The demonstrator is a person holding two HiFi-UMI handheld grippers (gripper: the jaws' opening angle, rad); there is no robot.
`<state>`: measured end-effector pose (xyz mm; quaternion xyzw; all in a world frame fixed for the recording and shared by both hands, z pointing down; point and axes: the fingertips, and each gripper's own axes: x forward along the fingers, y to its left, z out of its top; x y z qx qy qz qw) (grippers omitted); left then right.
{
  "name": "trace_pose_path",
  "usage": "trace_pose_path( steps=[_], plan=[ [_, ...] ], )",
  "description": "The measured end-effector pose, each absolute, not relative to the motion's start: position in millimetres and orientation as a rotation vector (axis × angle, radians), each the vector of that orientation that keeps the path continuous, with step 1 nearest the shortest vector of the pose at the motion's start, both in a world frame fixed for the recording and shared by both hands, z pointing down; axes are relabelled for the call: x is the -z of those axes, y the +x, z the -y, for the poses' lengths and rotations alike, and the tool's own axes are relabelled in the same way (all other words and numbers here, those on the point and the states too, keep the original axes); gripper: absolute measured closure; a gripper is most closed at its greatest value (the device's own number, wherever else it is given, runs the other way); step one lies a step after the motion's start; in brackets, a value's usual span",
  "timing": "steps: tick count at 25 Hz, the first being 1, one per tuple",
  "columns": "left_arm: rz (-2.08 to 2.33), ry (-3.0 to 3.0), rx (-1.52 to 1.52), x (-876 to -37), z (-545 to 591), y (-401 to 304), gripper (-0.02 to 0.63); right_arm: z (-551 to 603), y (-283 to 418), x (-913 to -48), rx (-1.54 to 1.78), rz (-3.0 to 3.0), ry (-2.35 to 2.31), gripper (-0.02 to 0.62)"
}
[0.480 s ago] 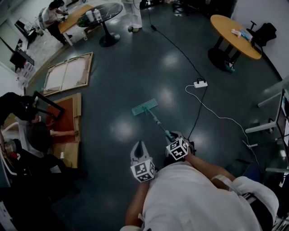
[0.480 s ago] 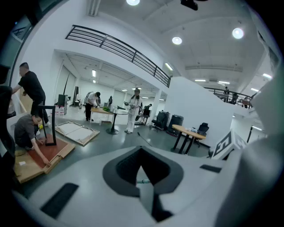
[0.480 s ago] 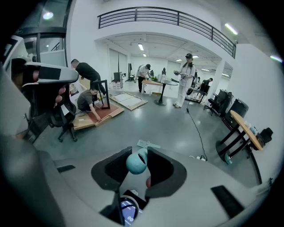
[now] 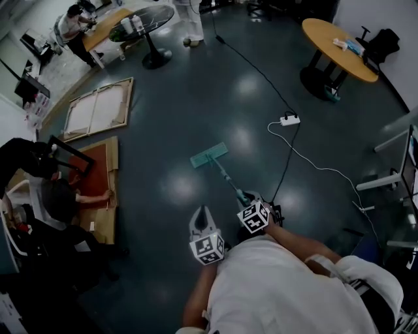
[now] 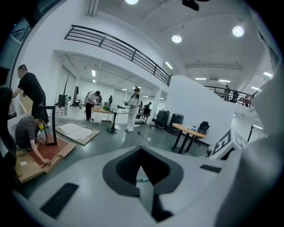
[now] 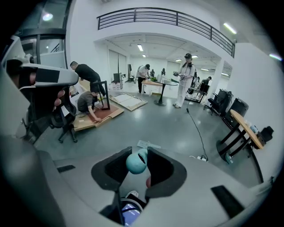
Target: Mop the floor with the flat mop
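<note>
The flat mop has a teal head (image 4: 209, 155) flat on the dark grey floor (image 4: 183, 117), and its thin handle (image 4: 228, 177) slants back toward me. My right gripper (image 4: 250, 203) is shut on the handle's upper end. In the right gripper view the teal handle knob (image 6: 135, 162) sits between the jaws of my right gripper (image 6: 141, 165), with the mop head (image 6: 148, 144) beyond. My left gripper (image 4: 202, 215) hangs just left of the handle, apart from it. In the left gripper view the jaws of my left gripper (image 5: 141, 170) meet with nothing between them.
A white power strip (image 4: 289, 121) with white and black cables lies right of the mop. An orange table (image 4: 339, 42) stands at the far right, a dark round table (image 4: 153, 19) at the back. Left, a person (image 4: 59, 196) kneels on cardboard (image 4: 104, 189) beside wooden frames (image 4: 98, 107).
My right gripper with the handle has shifted very slightly left. The mop head stays on the same spot. The kneeling person's arm moved a little.
</note>
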<state>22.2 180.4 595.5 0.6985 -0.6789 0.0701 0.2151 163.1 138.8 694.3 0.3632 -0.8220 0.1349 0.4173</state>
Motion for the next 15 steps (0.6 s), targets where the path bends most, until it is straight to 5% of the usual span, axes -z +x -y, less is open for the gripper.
trace_pose_path(
  steps=[15],
  plan=[
    [1.931,1.863,-0.219,-613.6,-148.7,49.7,0.601,-123.4,170.0,-716.7,-0.336,2.094,0.856,0.480]
  ],
)
